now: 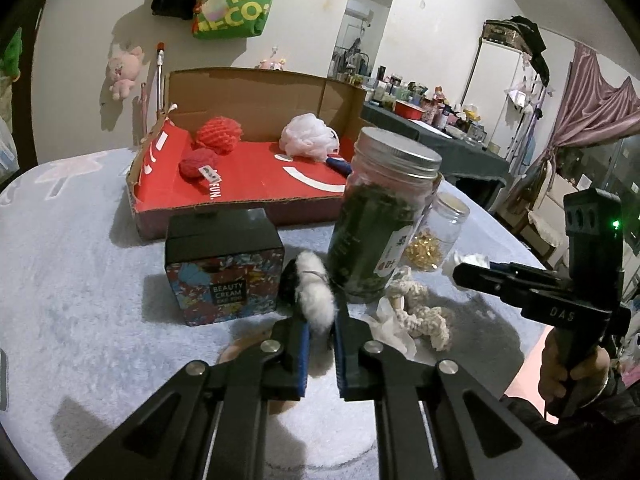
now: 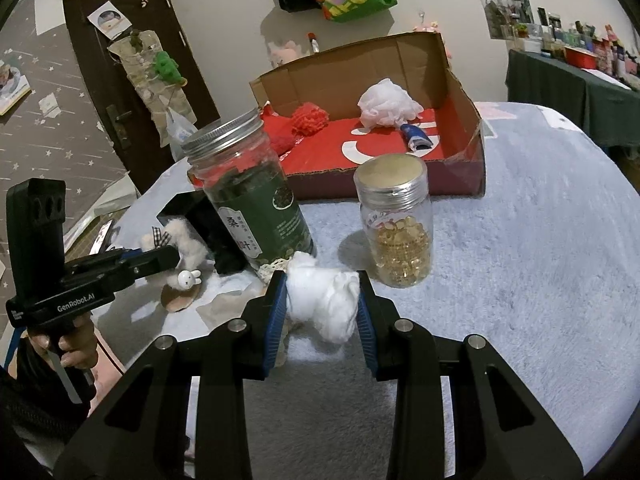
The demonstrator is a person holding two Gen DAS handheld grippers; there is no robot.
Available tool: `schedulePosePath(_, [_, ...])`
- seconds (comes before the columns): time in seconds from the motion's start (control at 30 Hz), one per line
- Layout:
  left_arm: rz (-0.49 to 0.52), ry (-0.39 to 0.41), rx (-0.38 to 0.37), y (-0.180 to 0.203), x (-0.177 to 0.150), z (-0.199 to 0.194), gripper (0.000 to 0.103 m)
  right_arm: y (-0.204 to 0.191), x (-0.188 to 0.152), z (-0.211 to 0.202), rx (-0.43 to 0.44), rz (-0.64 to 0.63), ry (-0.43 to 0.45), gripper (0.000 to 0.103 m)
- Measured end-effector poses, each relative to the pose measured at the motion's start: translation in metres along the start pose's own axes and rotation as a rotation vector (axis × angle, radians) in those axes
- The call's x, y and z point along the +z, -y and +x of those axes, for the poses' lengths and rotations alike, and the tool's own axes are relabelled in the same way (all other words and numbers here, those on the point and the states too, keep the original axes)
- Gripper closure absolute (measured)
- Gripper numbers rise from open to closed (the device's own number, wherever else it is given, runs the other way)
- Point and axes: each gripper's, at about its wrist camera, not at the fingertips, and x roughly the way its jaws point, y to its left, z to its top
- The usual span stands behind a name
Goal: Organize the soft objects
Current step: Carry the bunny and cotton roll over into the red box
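fluffy white plush (image 1: 316, 294), crumpled cotton wad (image 2: 324, 300)

A lived-in home room, likely a bedroom. A pink plush toy (image 1: 123, 69) and a green tote bag (image 1: 236, 2) hang on the wall, pink curtains (image 1: 592, 96) drape one side, and a side table crowded with cosmetics bottles (image 1: 416, 100) stands beyond the fleece-covered worktop (image 1: 72, 280). A dark wooden door (image 2: 132, 92) carries a hanging organiser.

Box (image 1: 256, 184): red inside, brown cardboard walls. Puff (image 1: 308, 136), upper centre: pale pink. Knit balls (image 1: 219, 133): red. Jar (image 2: 256, 200): green label, silver lid. Table cover (image 2: 540, 260): light blue-grey.
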Motion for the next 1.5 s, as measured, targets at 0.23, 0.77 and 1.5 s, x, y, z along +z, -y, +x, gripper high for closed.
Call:
schedulePosePath(0.23, [-0.008, 0.012, 0.001, -0.004, 0.002, -0.005, 0.093, 0.001, -0.001, -0.001, 0.0, 0.003, 0.002, 0.071])
schedulePosePath(0.77, [-0.097, 0.027, 0.084, -0.045, -0.006, -0.036, 0.093, 0.026, -0.002, -0.009, -0.03, 0.044, -0.002, 0.071])
schedulePosePath(1.5, [-0.033, 0.043, 0.126, -0.103, 0.01, -0.018, 0.093, 0.07, 0.017, -0.007, -0.124, 0.004, -0.022, 0.071])
